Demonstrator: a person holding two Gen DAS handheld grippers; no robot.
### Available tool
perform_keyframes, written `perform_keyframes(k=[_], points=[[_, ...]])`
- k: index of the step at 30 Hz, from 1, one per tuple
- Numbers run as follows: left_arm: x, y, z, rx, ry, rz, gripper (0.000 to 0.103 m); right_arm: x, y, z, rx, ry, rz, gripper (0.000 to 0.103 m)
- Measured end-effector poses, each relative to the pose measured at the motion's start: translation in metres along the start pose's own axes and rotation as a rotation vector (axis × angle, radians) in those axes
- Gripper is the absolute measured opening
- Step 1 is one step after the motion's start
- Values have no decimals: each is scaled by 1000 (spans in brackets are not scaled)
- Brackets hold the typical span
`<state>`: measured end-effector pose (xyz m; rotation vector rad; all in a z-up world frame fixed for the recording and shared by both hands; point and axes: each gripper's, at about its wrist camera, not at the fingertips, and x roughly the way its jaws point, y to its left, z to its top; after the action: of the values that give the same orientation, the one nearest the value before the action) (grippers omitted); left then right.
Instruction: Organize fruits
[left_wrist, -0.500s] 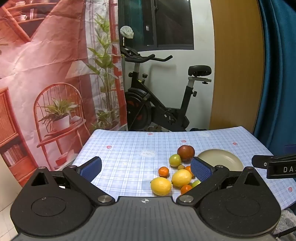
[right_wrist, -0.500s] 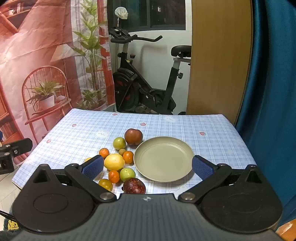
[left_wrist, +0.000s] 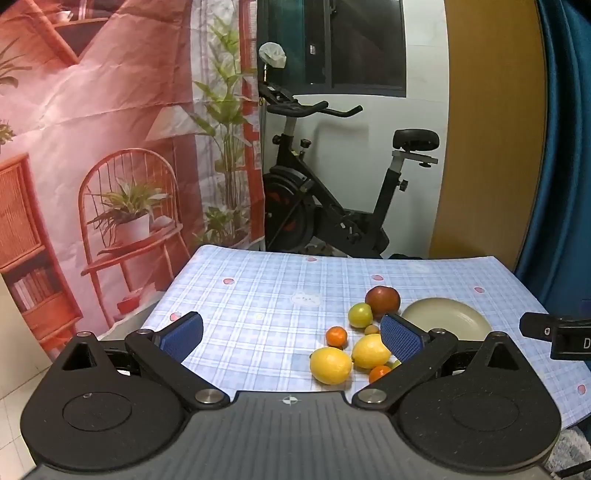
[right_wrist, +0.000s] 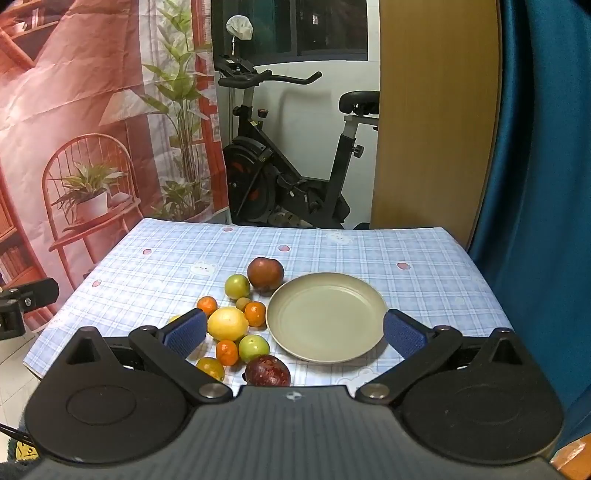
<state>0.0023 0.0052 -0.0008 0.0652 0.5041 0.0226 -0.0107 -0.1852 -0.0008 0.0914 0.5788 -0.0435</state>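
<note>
— Any writing to read?
— Only a white "D", cut off by the frame edge, on the black right tool (left_wrist: 557, 334) seen from the left wrist.
— Anything on the counter (right_wrist: 424, 258)?
— Printed cartoon figures, no legible words.

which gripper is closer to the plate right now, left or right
Right. The right gripper hangs open just before the plate, whose near rim lies between its fingers. The left gripper is off to the plate's left, past the fruit.

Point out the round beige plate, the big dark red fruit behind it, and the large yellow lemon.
Round beige plate (right_wrist: 325, 317), right wrist view, bare centre.
Dark red fruit (right_wrist: 265, 273), right wrist view, front.
Yellow lemon (right_wrist: 227, 324), right wrist view, middle.
</note>
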Motion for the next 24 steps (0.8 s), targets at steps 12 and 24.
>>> perform_keyframes(k=[12, 24], points=[[-1, -3, -1, 17, -7, -17, 103, -3, 11, 3, -20, -4, -8, 103], [-2, 0, -2, 30, -5, -45, 103, -4, 13, 3, -20, -4, -18, 103]])
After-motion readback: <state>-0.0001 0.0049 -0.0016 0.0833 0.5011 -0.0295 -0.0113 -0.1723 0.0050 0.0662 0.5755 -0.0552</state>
